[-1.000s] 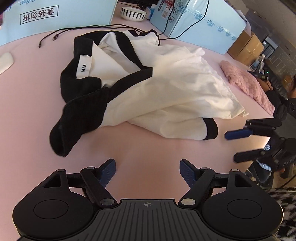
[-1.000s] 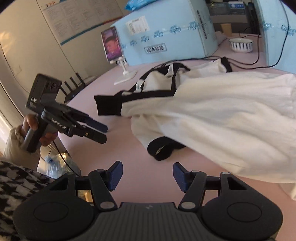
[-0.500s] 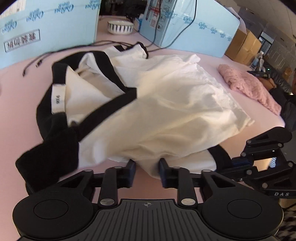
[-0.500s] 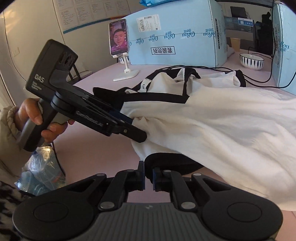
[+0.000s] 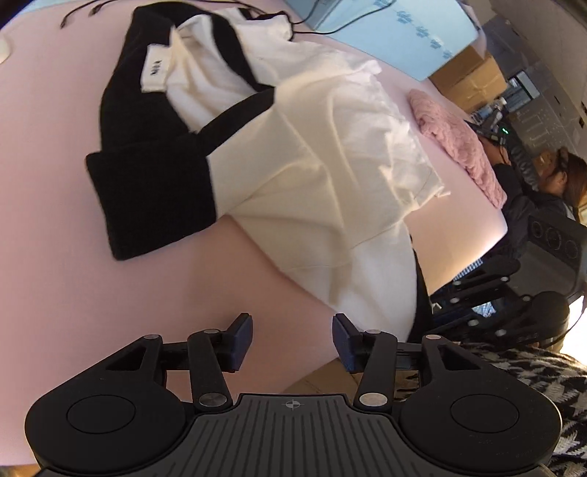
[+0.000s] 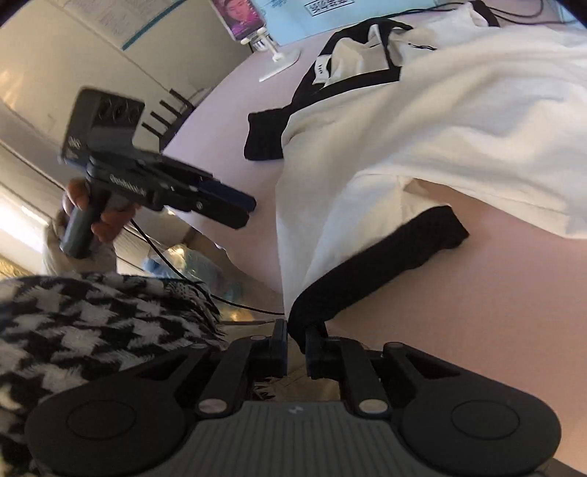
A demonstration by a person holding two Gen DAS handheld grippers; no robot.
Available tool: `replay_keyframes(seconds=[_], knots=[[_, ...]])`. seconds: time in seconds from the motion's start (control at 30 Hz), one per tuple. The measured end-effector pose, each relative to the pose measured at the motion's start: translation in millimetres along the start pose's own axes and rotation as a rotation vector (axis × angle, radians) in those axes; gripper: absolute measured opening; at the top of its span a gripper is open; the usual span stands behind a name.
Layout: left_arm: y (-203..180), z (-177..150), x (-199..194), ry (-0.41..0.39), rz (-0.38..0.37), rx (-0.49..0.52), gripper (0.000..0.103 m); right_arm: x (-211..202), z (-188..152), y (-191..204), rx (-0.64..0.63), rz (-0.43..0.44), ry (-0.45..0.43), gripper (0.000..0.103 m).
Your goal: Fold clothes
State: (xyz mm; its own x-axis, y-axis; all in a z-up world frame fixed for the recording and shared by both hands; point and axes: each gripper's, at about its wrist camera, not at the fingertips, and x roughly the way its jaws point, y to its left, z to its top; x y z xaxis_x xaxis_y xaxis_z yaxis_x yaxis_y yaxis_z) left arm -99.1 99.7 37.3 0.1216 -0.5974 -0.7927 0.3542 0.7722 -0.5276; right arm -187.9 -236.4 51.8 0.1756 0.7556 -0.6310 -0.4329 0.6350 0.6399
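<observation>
- White garment (image 5: 330, 176) with black trim lies crumpled on the pink bench (image 5: 66, 279); one black-cuffed sleeve (image 5: 154, 198) points toward the near left, and the neck label (image 5: 156, 69) faces up, so it reads as inside-out or bunched, not yet laid flat.
- Second black cuff (image 6: 370, 271) trails off the near bench edge, right at the right hand-held gripper (image 6: 293, 341).
- Right hand-held gripper: jaws narrow but opening, black cuff fabric between the pads; looks loosely caught, and I can't tell whether the pads actually press on it.
- Left hand-held gripper (image 5: 291, 341): jaws moderately wide and opening, nothing between them, bare pink bench below; it hangs just short of the white hem.
- From the right wrist view, the left hand-held gripper is held by a hand (image 6: 99, 220) out over the bench edge, well apart from the cloth.
- Guess at why: cuff drawn toward the person to straighten the sleeve before any fold; folding itself hardly begun.
- Clutter on the far side: pink knit item (image 5: 458, 146), blue boxes (image 5: 396, 33), cables (image 5: 77, 14), phone on stand (image 6: 244, 18). None of it touches the garment except a cable running near the collar.
</observation>
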Motion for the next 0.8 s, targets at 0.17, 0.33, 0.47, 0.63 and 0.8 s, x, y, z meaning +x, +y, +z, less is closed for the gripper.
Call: replay_keyframes(seconds=[0.17,0.33,0.47,0.63,0.8], knots=[[25.1,-2.6,-26.8,-0.203,0.233,-0.100,0.067,-78.4,-13.1,-23.5,0.079,-0.462,-0.363,0.069],[38.0,12.4,-24.2,-0.269,0.240,-0.117,0.076,-91.5,-20.7,-89.8,0.361,-0.587,-0.443,0.069],[33.6,29.3,-8.5,-0.330,0.171,-0.109,0.069,-85.5,-18.1,-114.7,0.425,-0.464,-0.531,0.010],[28.6,37.6,0.0,-0.369,0.185,-0.086,0.016,-67.2,-3.6,-109.5,0.377,-0.491,-0.524,0.002],[34.2,22.2,-41.5,-0.447,0.186,-0.116,0.015,-110.5,-17.2,-85.7,0.337,-0.508,-0.648,0.002]])
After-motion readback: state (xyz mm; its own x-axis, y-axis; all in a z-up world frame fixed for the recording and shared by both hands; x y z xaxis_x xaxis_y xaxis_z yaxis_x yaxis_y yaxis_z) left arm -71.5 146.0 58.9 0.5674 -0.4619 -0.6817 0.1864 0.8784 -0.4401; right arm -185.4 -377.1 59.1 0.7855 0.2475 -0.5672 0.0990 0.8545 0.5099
